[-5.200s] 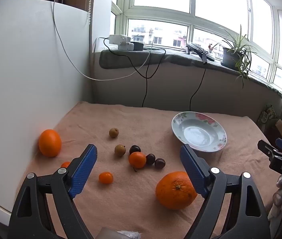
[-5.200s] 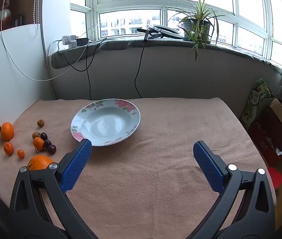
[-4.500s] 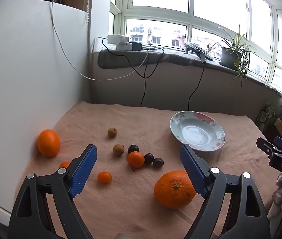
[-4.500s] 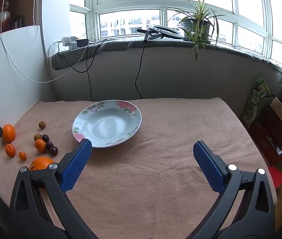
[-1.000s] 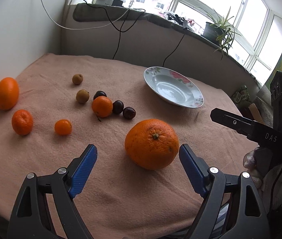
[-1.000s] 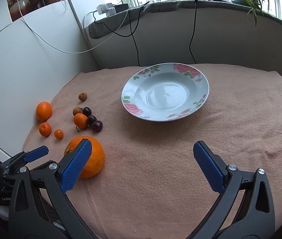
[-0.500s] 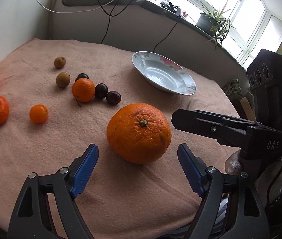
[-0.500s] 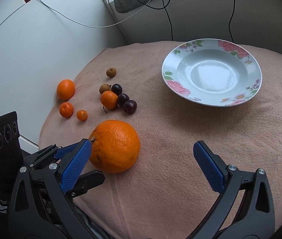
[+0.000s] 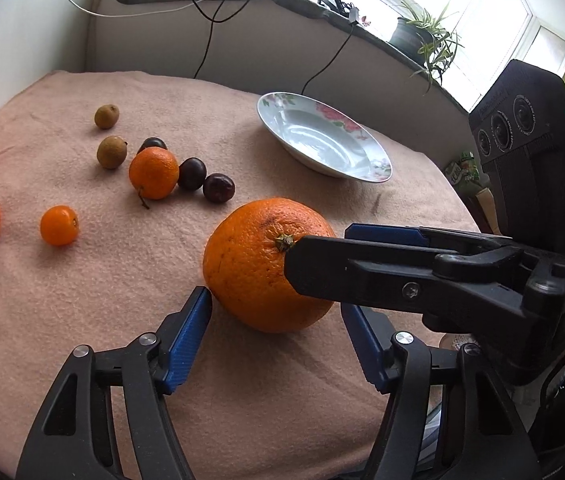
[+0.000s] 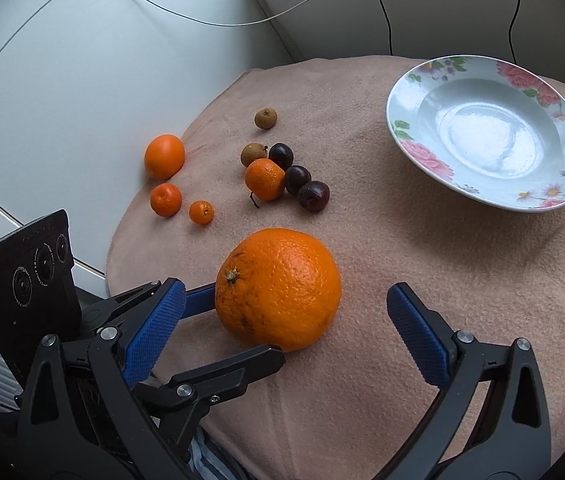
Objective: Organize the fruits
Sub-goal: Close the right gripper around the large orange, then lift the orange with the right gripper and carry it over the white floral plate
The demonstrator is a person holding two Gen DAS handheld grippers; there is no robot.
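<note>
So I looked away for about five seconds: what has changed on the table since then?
Both grippers have closed in on the big orange: the left gripper now brackets it with jaws open, and the right gripper has come in from the other side, also open. Neither grips it yet. The orange, the small fruits and the empty plate lie where they were.

- Left tongs (image 9: 276, 334): black plastic arms with triangular cut-outs, silver screw heads at the pivots, blue ribbed pads (image 9: 188, 334) on the inner faces.
- Right tongs (image 10: 278, 330): same black frame, silver screws, blue cross-hatched pads (image 10: 418, 336).
- Black camera box (image 9: 530, 136) with three round lenses atop each handle.
- White "DAS" lettering on the right housing.
</note>
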